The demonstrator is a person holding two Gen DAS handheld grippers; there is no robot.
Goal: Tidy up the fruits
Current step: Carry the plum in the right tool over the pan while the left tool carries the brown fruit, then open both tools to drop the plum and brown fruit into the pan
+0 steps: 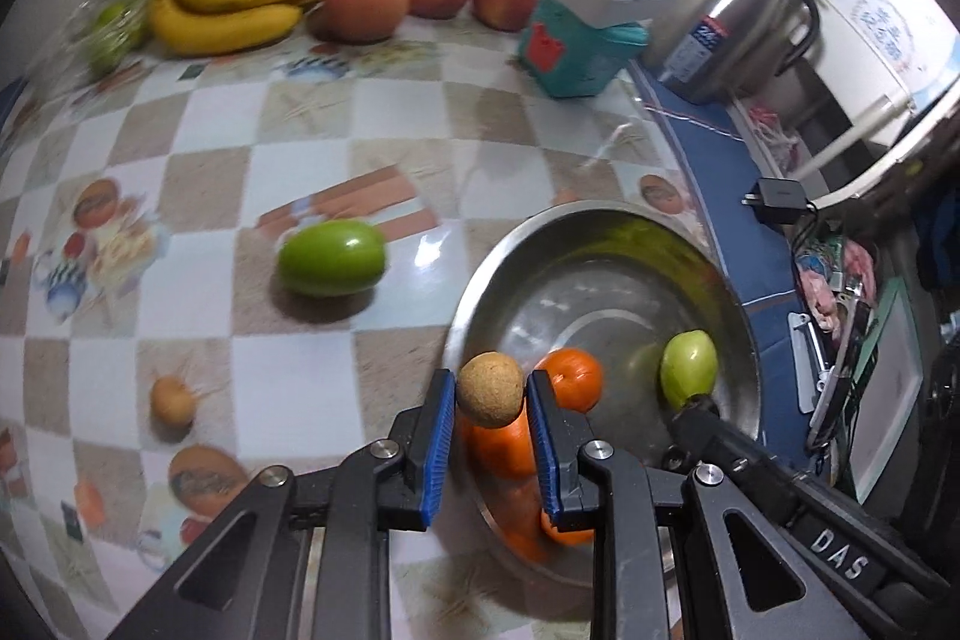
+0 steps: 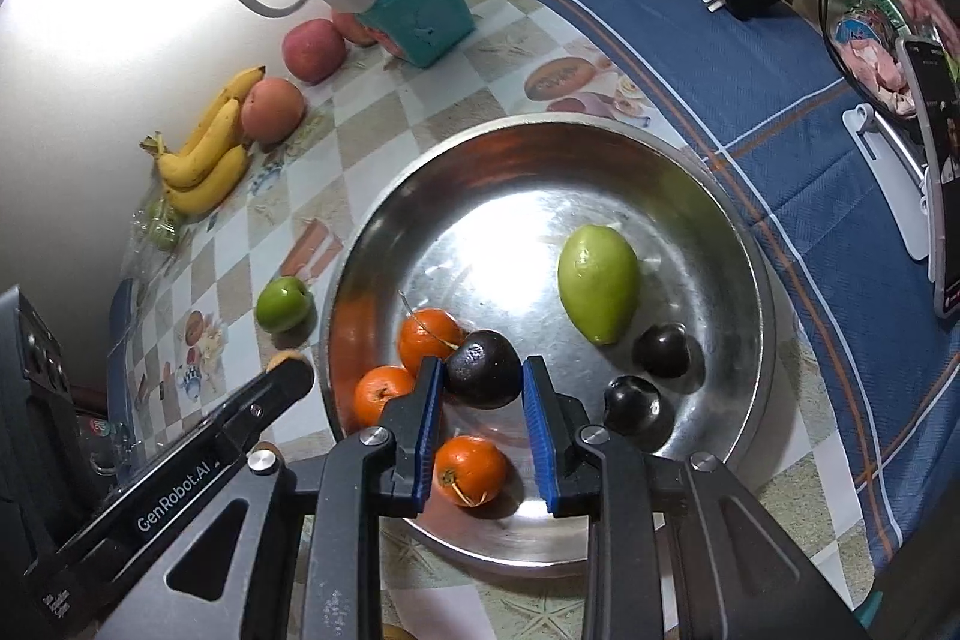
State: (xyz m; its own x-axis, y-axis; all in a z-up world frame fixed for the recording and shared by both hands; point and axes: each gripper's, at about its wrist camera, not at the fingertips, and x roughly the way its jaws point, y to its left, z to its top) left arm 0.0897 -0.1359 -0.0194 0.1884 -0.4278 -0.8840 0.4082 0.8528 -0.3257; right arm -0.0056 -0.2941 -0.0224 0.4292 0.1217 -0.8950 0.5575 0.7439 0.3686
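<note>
- While both claws carry fruit above the steel bowl [image 2: 744,244], I see the main risk as a drop: each fruit is round and pinched only at its sides, so a jolt could roll it out.
- My left claw [image 1: 491,391] is closed to a narrow gap on a small tan fruit [image 1: 490,388], which sits over the bowl's near rim; released there, it may land on the rim and bounce onto the worktop [image 1: 240,148].
- My right claw [image 2: 483,379] is likewise pinched tight on a dark plum [image 2: 483,367], hanging over the bowl's near side, just above the oranges [image 2: 429,340]; let go from this height, it could strike them.
- Both claws crowd the same side of the bowl, so they might knock together.
- Inside the bowl lie three oranges, a green mango [image 2: 597,289] and two more dark plums [image 2: 663,349].
- Left of the bowl, a green apple [image 1: 332,256] and another small tan fruit [image 1: 172,402] wait on the worktop.
</note>
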